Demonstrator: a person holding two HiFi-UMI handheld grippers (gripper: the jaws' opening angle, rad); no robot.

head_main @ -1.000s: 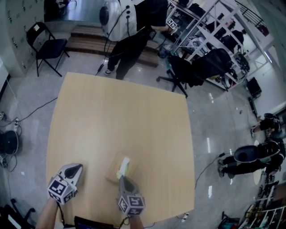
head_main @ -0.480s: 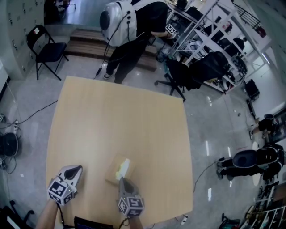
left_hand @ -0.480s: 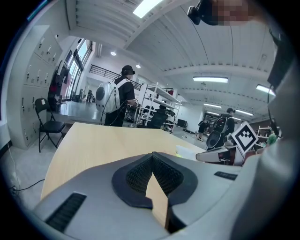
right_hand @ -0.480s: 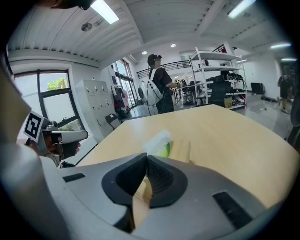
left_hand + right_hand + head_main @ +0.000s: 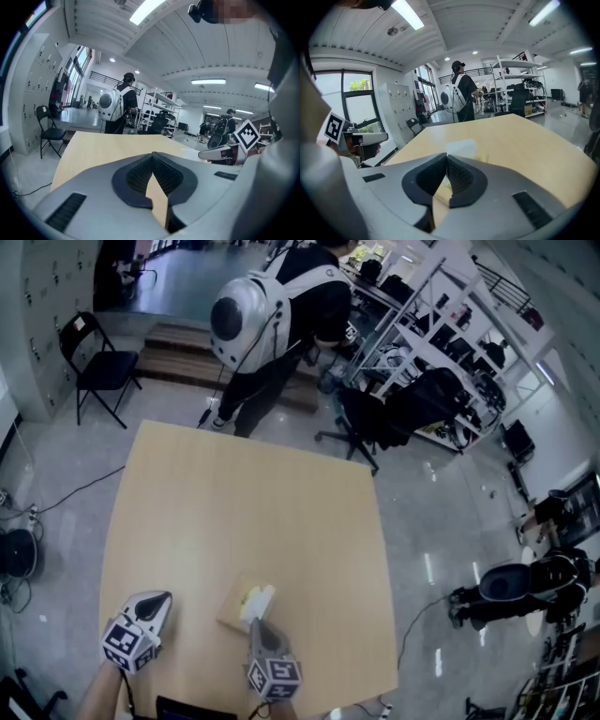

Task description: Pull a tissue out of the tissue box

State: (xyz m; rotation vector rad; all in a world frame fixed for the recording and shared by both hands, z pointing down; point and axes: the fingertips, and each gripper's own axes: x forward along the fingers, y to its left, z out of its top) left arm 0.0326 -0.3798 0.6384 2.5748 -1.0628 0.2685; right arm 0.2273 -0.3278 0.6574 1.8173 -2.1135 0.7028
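A broad pale wooden table [image 5: 244, 502] carries a tan tissue box [image 5: 232, 607] close to its near edge, between the two grippers and much closer to the right one. The left gripper [image 5: 161, 597] hovers over the table's near left corner, well apart from the box, with its jaws pressed together on nothing. The right gripper [image 5: 255, 624] points at the box's near side, its jaws pinched tight on the near edge of the white tissue [image 5: 256, 597] standing up out of the box.
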